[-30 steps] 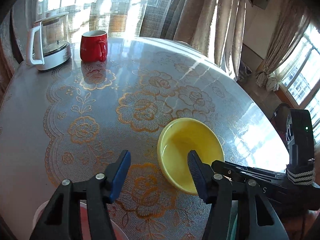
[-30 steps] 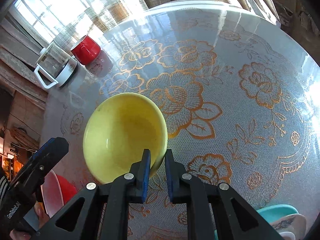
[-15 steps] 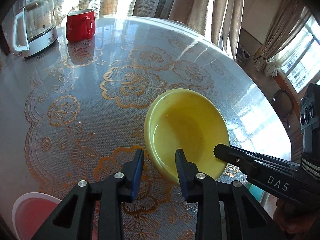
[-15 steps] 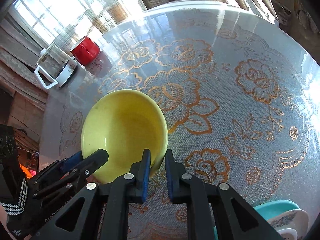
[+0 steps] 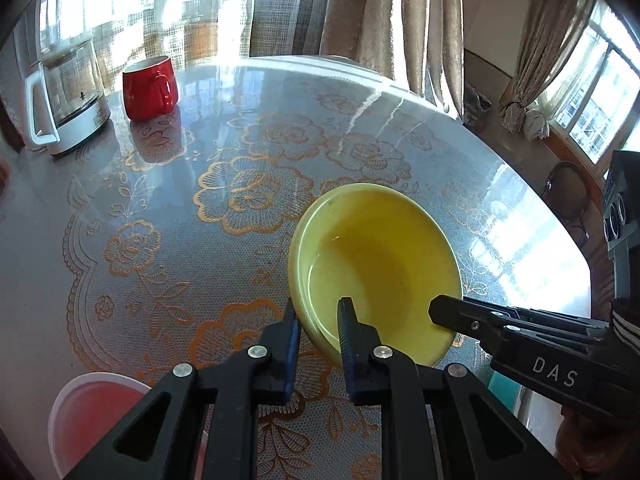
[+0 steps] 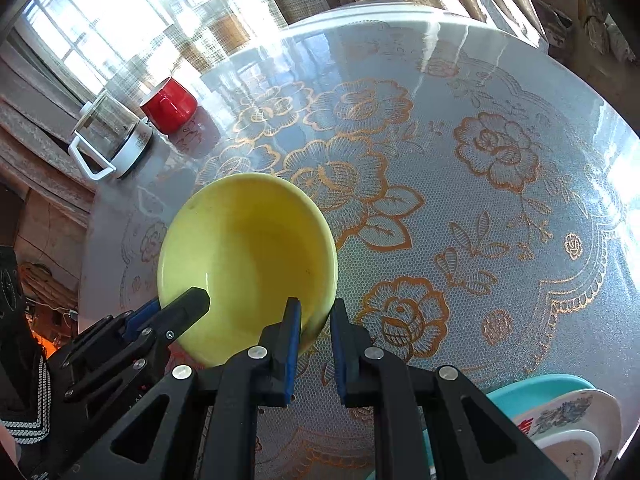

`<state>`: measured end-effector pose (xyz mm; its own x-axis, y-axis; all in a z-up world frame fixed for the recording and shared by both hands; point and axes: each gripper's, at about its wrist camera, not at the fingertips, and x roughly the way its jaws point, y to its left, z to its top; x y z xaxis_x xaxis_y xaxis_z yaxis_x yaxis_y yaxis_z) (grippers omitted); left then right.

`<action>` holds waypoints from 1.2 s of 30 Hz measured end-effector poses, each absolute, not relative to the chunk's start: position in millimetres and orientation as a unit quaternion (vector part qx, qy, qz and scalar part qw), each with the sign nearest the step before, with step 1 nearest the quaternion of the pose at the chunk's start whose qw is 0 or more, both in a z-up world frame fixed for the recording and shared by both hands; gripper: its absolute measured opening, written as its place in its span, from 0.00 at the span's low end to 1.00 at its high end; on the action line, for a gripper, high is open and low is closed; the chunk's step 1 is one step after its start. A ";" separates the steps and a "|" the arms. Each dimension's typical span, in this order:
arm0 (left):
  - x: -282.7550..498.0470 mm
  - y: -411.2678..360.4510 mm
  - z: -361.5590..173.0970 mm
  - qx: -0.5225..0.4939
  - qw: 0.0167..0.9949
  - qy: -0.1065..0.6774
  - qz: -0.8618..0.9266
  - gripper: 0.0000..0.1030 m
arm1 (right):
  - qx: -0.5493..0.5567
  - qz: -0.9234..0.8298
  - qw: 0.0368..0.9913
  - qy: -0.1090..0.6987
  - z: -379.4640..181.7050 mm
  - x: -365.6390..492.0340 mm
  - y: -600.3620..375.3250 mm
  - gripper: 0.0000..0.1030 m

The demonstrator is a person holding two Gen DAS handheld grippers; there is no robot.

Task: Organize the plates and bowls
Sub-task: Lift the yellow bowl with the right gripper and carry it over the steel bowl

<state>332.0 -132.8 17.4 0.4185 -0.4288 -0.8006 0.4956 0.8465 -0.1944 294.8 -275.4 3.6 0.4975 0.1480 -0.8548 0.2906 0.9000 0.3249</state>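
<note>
You have the yellow bowl (image 5: pixel 376 272) above the worktop (image 5: pixel 200 184), both grippers clamped on its near rim: left gripper (image 5: pixel 318 330) just closed there, right gripper (image 6: pixel 314 330) beside it. It looks glazed, stiff, slippery and breakable; the rim is your hold.

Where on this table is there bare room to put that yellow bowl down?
The widest bare stretch is the flowered cloth between the yellow bowl, the red mug and the far table edge. It is crowded near the person: a pink bowl on the left, stacked plates on the right.
</note>
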 end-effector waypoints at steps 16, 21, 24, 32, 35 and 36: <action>309.1 -134.4 46.5 0.055 0.851 0.431 -0.294 0.18 | 0.257 -0.055 0.856 0.445 28.8 251.1 -277.5 0.14; 292.9 -133.0 58.9 0.057 0.855 0.415 -0.306 0.18 | 0.257 -0.059 0.868 0.420 44.1 228.3 -278.3 0.14; 285.4 -131.3 61.7 0.057 0.856 0.411 -0.308 0.18 | 0.265 -0.058 0.868 0.416 48.3 217.0 -281.4 0.14; 269.4 -128.1 64.9 0.036 0.857 0.408 -0.313 0.18 | 0.262 -0.053 0.874 0.405 56.1 194.1 -275.5 0.15; 258.1 -126.6 70.4 0.037 0.866 0.387 -0.315 0.18 | 0.266 -0.056 0.875 0.402 56.0 189.0 -275.9 0.15; 254.3 -125.8 71.2 0.039 0.868 0.381 -0.316 0.18 | 0.267 -0.054 0.875 0.401 55.9 187.3 -275.5 0.15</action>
<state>254.3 -125.8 71.2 0.5107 -0.5190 -0.6854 0.5783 0.7973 -0.1729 187.3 -275.5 55.9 0.6731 0.1190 -0.7299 0.3089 0.8515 0.4237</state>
